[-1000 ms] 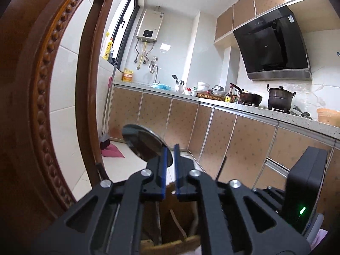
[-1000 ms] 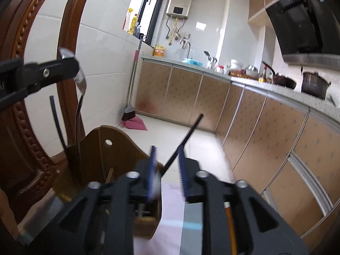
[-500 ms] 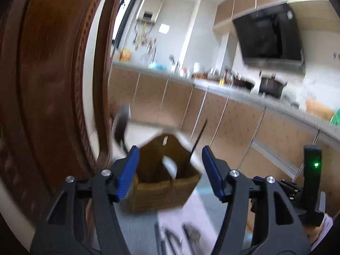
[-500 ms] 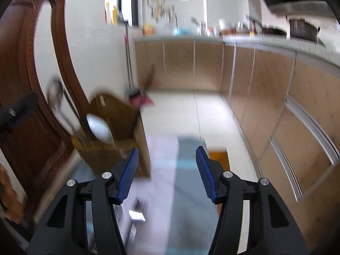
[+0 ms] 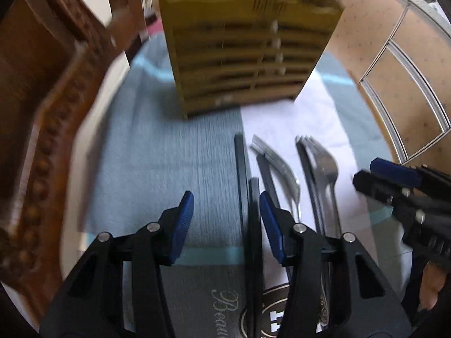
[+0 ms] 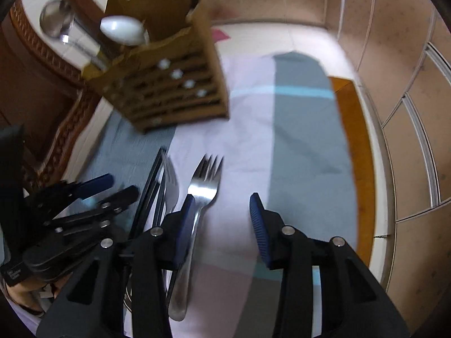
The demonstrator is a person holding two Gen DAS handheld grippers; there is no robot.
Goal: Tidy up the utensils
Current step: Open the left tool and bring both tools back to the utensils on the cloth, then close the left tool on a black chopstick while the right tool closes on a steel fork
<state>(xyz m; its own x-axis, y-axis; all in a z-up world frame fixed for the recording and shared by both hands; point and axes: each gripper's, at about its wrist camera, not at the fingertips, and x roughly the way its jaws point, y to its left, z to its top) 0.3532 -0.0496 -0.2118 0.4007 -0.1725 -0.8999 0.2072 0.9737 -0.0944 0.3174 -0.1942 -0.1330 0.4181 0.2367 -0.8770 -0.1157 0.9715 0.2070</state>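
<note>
Both hand-held grippers, left (image 5: 225,219) and right (image 6: 221,219), are hanging half-open and closing, empty; chopsticks (image 5: 241,186) and fork (image 6: 201,197) lying just beneath.

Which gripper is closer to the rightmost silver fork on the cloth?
Right. The right gripper hovers open, its left pad beside the silver metal fork; the left gripper is over the black chopsticks, further left.

Glossy metal fork (image 6: 203,180), slatted wooden holder (image 6: 169,84), matt cloth (image 6: 304,129).

Two forks (image 6: 204,180) (image 6: 170,181), two black chopsticks (image 5: 241,180), one wooden caddy (image 6: 169,84), two spoons (image 6: 122,29).
</note>
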